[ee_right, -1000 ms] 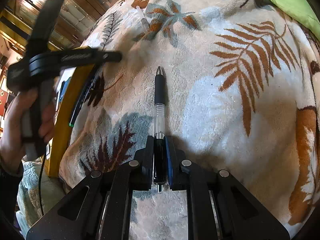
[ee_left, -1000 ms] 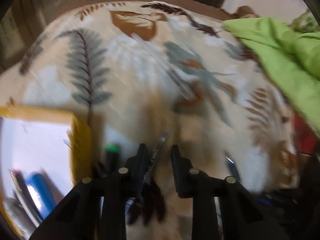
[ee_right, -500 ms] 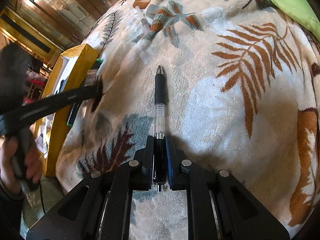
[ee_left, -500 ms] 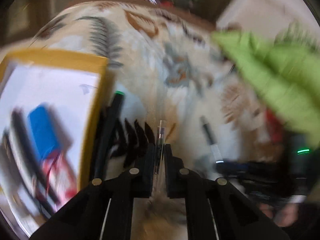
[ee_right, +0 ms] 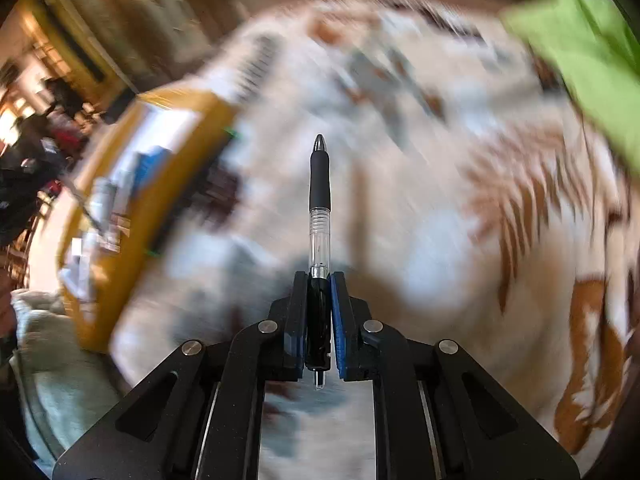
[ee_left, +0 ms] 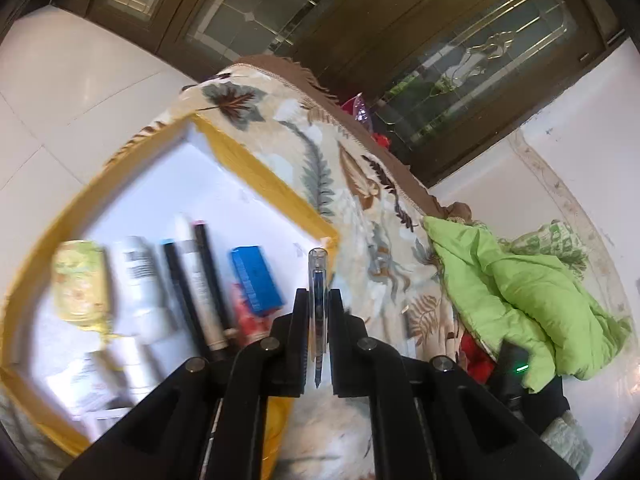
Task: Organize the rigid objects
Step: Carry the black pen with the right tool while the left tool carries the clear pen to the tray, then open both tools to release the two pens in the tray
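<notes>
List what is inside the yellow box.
The yellow box holds a blue case, two dark pens, a white tube, a yellowish wrapped item and something red, partly hidden by the left gripper.

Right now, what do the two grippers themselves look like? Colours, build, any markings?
Left gripper: matte black plastic, two flat parallel fingers on angular linkage arms with triangular cutouts and four round silver pivot pins. Right gripper: same black build and silver pins, but blue pads line its fingers' inner faces. No logos, cables or sleeves visible in either wrist view.
</notes>
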{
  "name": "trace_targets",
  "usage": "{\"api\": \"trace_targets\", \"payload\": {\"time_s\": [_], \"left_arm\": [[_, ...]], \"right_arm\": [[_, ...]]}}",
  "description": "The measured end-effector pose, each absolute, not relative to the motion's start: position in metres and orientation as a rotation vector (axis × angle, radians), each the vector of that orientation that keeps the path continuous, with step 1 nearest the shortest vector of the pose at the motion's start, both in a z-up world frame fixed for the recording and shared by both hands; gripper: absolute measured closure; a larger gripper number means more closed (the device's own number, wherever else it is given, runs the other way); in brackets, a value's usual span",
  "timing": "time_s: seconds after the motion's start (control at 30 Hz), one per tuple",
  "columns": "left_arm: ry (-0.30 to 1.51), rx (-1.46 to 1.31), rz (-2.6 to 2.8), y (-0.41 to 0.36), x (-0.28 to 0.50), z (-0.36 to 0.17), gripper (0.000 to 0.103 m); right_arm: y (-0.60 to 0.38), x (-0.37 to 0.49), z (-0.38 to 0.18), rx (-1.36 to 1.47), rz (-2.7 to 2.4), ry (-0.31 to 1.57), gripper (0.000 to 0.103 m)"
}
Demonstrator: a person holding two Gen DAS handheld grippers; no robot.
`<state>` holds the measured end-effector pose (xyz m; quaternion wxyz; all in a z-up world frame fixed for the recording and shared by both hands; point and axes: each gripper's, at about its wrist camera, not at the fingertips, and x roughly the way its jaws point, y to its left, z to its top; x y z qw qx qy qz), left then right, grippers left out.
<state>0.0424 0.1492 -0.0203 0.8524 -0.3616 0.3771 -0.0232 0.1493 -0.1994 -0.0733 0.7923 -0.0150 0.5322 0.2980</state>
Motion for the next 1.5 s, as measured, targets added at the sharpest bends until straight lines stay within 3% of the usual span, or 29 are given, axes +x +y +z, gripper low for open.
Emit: {"api": "trace_targets", "payload": {"time_s": [0.23,0.53,0.97,1.07,1.1,1.13,1.17,1.2,1.23,1.4,1.5], "left_arm": [[0.888,-0.848,-0.036,0.176,0.039,-0.061,0.096],[0.937,-0.847,-0.016,0.196,0.063,-0.081,0.096],[0.982,-0.838,0.05,0.197,0.071,-0.104,0.094],[0.955,-0.838,0.027,0.194,0.069,-0.099,0.072],[0.936,-0.833,0.016,0.192,0.068,-0.095,0.054],[0.91,-0.813,0.014,0.189,0.065,-0.088,0.037],[0.878,-0.773,0.028,0.185,0.061,-0.078,0.031],[0.853,-0.743,0.038,0.181,0.058,-0.071,0.025],[0.836,-0.726,0.036,0.178,0.055,-0.066,0.025],[0.757,-0.693,-0.072,0.147,0.043,-0.04,0.025],[0.763,-0.679,-0.17,0.111,0.046,-0.031,0.025]], "right_arm": [[-0.1,0.121,-0.029,-0.002,0.917,1.096,0.092],[-0.01,0.126,-0.055,-0.042,0.958,1.156,0.092],[0.014,0.131,-0.091,-0.142,0.911,1.205,0.091],[0.006,0.135,-0.088,-0.112,0.905,1.221,0.09],[0.001,0.136,-0.083,-0.098,0.904,1.217,0.088],[-0.007,0.137,-0.076,-0.07,0.915,1.209,0.081],[-0.017,0.138,-0.068,-0.038,0.925,1.191,0.074],[-0.028,0.14,-0.059,-0.01,0.926,1.168,0.058],[-0.047,0.141,-0.047,0.029,0.919,1.128,0.05],[-0.114,0.159,-0.034,0.147,0.86,1.086,0.049],[-0.14,0.174,-0.05,0.187,0.799,1.152,0.049]]}}
